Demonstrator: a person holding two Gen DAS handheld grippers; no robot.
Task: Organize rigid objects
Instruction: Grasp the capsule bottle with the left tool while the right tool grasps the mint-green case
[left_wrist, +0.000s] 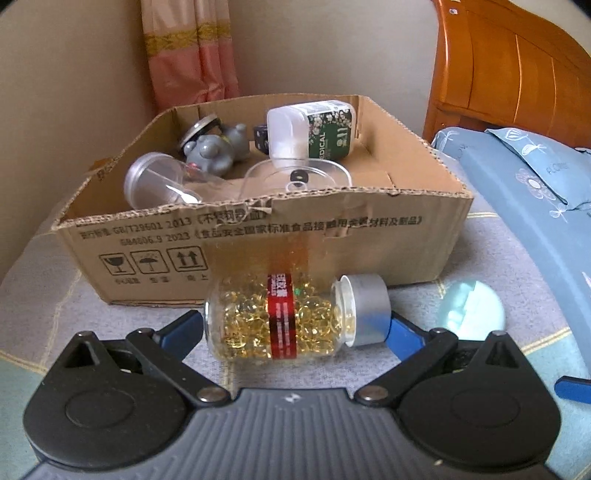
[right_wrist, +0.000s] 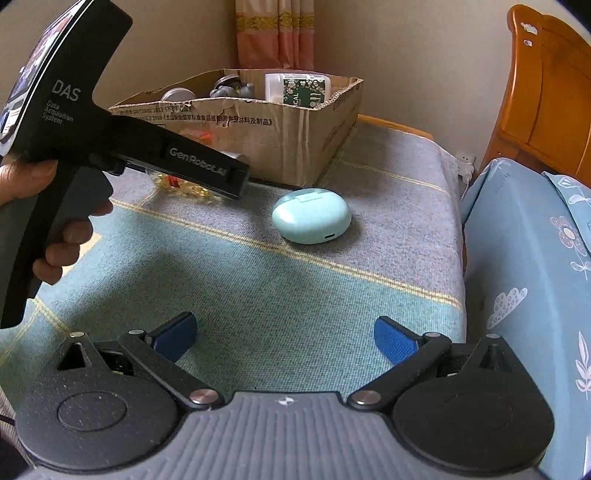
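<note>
- Left claw (left_wrist: 295, 325) pinches a clear glass bottle of golden capsules (left_wrist: 284, 317) end to end: rigid, slick, fragile; gripping mid-body seems safer.
- Right claw (right_wrist: 286, 338) hangs wide open, holding nothing.

Left wrist camera low and very close, facing the cardboard box (left_wrist: 258, 236) straight on, right wrist camera farther back and higher, looking left across the blanket (right_wrist: 295, 288), both see the box, the curtain (left_wrist: 188, 51) and the wooden headboard (left_wrist: 509, 62)
</note>
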